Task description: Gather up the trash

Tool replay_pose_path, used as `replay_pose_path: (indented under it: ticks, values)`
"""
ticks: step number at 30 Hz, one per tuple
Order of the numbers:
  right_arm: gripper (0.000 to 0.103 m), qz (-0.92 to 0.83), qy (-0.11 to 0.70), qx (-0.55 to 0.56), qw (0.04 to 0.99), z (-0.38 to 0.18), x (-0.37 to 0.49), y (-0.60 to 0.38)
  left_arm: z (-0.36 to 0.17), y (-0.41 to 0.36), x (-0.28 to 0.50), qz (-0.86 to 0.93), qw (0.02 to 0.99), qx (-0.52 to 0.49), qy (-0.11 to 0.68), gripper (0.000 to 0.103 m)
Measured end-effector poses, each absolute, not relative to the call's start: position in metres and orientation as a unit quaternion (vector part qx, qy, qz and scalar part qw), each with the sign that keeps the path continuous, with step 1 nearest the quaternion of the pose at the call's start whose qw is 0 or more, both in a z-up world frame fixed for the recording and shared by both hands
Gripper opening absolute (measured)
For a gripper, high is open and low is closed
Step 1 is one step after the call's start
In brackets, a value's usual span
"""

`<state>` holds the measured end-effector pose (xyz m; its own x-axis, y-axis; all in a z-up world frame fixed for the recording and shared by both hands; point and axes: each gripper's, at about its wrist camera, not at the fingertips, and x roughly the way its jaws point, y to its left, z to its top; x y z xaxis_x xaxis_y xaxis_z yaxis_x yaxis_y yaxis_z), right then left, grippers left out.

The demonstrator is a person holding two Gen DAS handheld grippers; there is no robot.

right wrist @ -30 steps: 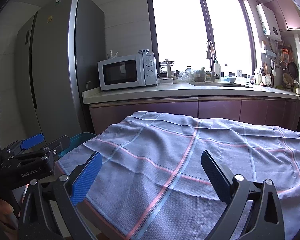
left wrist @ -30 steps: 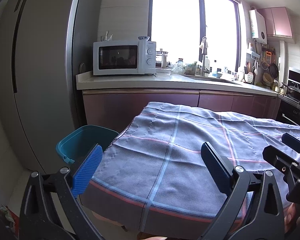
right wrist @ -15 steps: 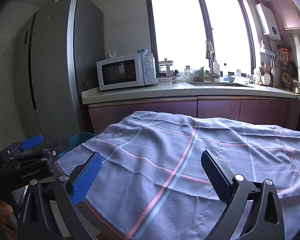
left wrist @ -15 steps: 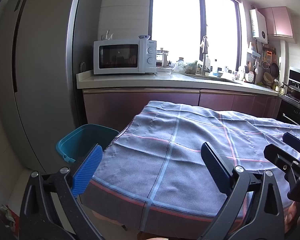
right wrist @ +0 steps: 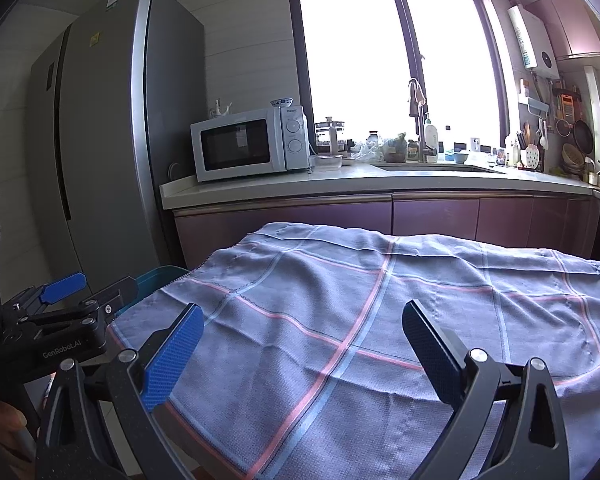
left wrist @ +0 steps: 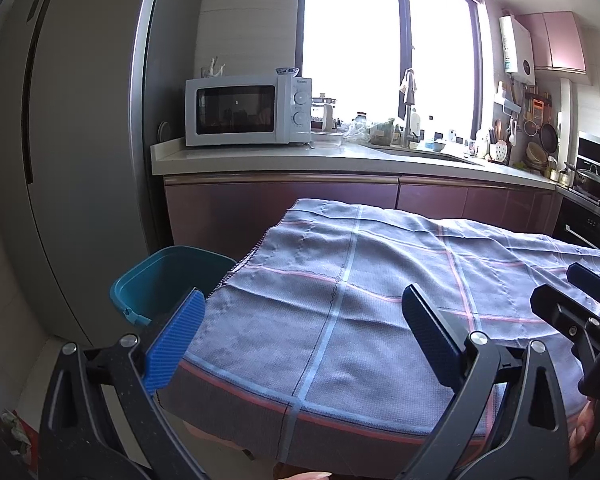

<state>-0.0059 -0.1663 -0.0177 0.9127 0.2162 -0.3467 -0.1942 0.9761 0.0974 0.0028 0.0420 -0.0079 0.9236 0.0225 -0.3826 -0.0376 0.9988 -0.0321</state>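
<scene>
The teal bin (left wrist: 168,276) stood on the floor just beside the left edge of the cloth-covered surface (left wrist: 380,300), its rim partly hidden behind my left claw's blue pad; no trash showed on the surface in either view. From the right wrist view only a sliver of the bin (right wrist: 158,276) showed past the corner of the checked cloth (right wrist: 360,320). My left claw (left wrist: 302,326) hung over the near edge of the surface, its fingers spread wide with nothing between them. My right claw (right wrist: 300,330) hung over the same cloth further right, likewise spread and holding nothing. Beyond the surface ran a counter (left wrist: 320,158) with maroon cabinet fronts, carrying a white microwave (left wrist: 246,110). A tall grey refrigerator (left wrist: 76,140) stood behind the bin, left of the counter.
</scene>
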Motion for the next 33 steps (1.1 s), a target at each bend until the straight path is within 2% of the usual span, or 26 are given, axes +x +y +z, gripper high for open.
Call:
replay_pose_path:
  ticks: [33]
  values:
    - [0.096,0.106,0.186,0.033,0.976,-0.0179,-0.0023,-0.1696,-0.0143,0.0389,0.0088,0.006,0.978,-0.021,0.206,0.097]
